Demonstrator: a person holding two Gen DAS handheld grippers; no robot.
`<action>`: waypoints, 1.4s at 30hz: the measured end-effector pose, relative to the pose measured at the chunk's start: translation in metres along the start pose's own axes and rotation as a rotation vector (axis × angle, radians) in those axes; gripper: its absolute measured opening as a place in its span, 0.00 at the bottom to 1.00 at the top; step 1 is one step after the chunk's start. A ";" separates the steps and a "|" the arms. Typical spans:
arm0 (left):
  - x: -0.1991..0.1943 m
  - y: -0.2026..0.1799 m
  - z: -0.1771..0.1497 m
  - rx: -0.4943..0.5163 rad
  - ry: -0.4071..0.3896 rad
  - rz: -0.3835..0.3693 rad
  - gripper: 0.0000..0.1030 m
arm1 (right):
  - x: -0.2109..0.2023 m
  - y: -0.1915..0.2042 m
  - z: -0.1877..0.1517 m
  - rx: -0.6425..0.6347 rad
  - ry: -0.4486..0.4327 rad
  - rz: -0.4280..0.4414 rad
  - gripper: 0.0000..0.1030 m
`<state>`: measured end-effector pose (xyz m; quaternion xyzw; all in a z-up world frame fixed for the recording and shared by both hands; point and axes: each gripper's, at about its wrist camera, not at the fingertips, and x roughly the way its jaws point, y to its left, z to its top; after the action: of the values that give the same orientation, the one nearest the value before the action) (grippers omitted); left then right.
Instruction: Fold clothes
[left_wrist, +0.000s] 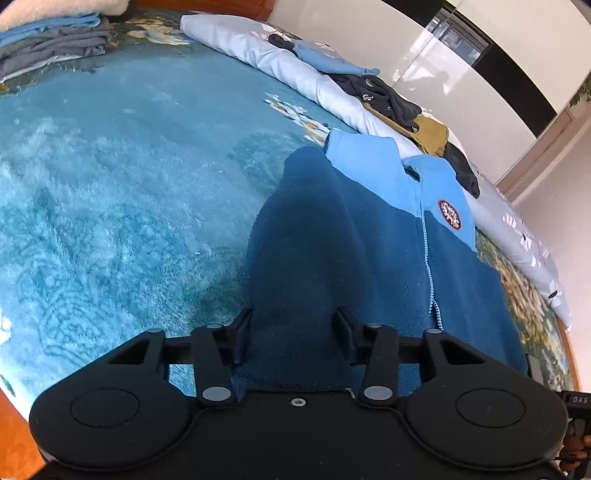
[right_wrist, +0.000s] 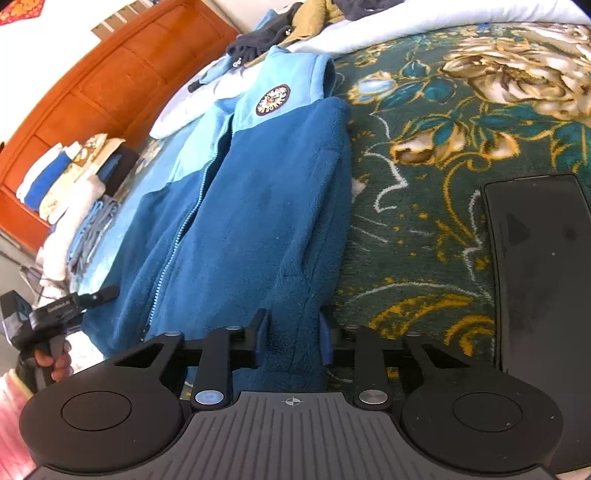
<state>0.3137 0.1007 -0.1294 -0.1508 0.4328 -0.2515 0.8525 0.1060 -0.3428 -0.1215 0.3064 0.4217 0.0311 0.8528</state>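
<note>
Both grippers clamp the near hem of a blue fleece jacket on the bed: left gripper, right gripper.

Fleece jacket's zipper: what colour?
Light blue zipper, clearest in the right wrist view.

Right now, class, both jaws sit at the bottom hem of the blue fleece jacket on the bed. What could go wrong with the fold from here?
1. The fleece jacket is thick; the right gripper may pinch only one layer, so the hem slips.
2. The left gripper straddles fabric, and uneven lifting could skew the fold.
3. The black flat object lies close beside the jacket and could snag.
</note>
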 end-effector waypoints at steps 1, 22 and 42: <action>0.000 0.000 0.000 -0.002 -0.001 -0.002 0.37 | -0.001 0.000 0.000 -0.001 -0.002 0.004 0.17; -0.002 -0.005 -0.007 0.070 0.003 0.026 0.26 | 0.009 -0.004 -0.001 0.035 0.017 0.024 0.17; -0.030 -0.099 -0.059 0.219 -0.034 0.015 0.13 | -0.056 -0.030 0.027 -0.021 -0.148 -0.142 0.10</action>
<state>0.2213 0.0337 -0.0967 -0.0576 0.3893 -0.2884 0.8729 0.0836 -0.3976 -0.0865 0.2680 0.3780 -0.0477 0.8849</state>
